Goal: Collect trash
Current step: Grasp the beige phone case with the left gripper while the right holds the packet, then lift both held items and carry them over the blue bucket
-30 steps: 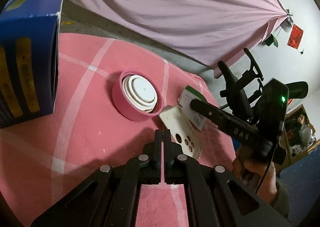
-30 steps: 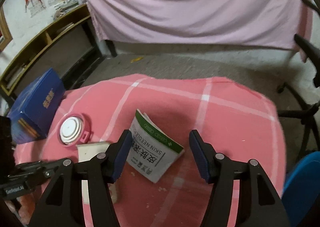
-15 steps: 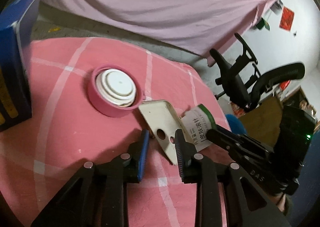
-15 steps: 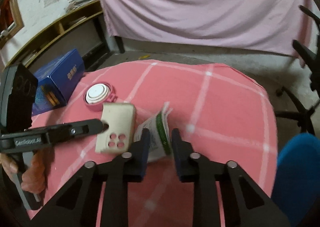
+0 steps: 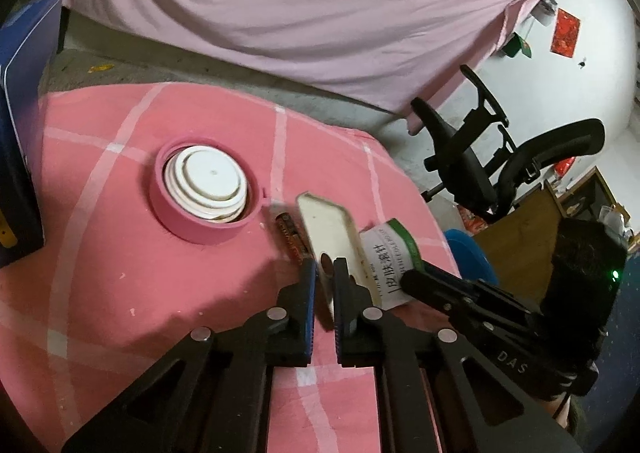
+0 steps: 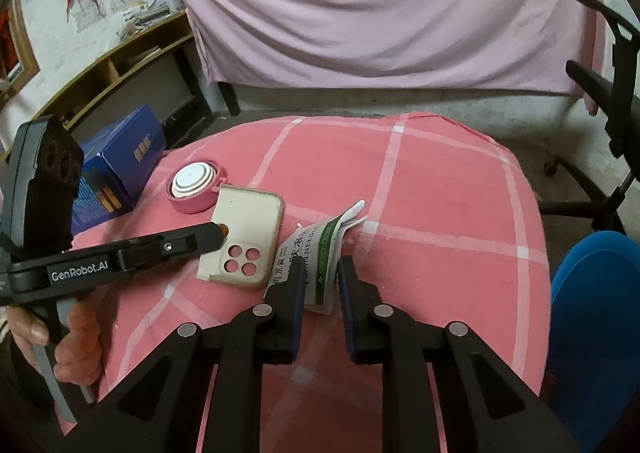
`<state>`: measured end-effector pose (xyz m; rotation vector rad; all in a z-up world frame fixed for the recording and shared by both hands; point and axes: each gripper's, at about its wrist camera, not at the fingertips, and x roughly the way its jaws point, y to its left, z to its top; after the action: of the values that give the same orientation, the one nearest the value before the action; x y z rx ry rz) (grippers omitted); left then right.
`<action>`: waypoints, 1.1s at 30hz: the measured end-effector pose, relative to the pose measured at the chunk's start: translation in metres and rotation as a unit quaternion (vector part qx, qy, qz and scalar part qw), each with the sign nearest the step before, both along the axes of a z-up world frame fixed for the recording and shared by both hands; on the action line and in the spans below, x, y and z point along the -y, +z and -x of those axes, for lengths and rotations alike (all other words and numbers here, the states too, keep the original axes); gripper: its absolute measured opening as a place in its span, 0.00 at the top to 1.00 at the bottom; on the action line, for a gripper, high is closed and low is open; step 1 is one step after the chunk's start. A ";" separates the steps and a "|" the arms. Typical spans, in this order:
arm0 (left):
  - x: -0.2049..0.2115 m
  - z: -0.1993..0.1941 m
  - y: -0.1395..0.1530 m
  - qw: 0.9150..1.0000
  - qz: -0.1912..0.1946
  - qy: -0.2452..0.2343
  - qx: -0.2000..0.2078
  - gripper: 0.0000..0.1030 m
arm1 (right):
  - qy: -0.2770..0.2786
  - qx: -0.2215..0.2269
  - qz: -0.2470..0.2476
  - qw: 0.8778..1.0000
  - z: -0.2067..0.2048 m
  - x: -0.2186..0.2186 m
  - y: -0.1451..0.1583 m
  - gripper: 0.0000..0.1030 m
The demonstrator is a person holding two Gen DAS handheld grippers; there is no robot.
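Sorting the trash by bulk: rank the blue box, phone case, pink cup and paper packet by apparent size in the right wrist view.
1. blue box
2. phone case
3. pink cup and paper packet: alike; the packet is nearer and partly hidden, so unranked.

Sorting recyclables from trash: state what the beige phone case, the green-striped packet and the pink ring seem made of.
Phone case: probably soft matte plastic or silicone; thin raised rim, moulded lens holes, dull scuffed surface.
Packet: likely printed paper or thin card; it creases and splays between the right gripper fingers.
Pink ring: maybe a tape roll; matte side, white plastic-looking ribbed disc inside.
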<state>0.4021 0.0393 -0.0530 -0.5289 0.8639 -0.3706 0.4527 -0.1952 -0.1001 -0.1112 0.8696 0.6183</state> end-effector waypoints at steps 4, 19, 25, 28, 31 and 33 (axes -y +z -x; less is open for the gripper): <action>0.005 0.001 0.002 1.000 -0.005 -0.007 0.005 0.96 | 0.003 -0.023 -0.018 1.000 -0.005 0.001 -0.003 0.79; 0.021 0.038 0.021 0.995 -0.045 0.002 0.085 1.00 | -0.017 0.063 -0.043 0.997 0.037 -0.007 0.015 0.92; 0.034 0.073 0.034 0.983 -0.097 0.042 0.150 1.00 | -0.009 0.136 -0.052 0.989 0.061 -0.004 0.028 0.92; 0.040 0.090 0.040 0.972 -0.126 0.062 0.187 1.00 | -0.002 0.176 -0.061 0.982 0.076 0.000 0.035 0.92; 0.050 0.101 0.045 0.960 -0.152 0.077 0.223 1.00 | 0.004 0.215 -0.081 0.973 0.091 0.004 0.043 0.92; 0.057 0.110 0.049 0.948 -0.170 0.087 0.254 1.00 | 0.006 0.237 -0.091 0.967 0.097 0.006 0.047 0.92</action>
<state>0.2917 -0.0181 -0.0037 -0.1691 0.3630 -0.1752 0.3554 -0.2016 -0.0535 -0.0921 0.3476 0.6457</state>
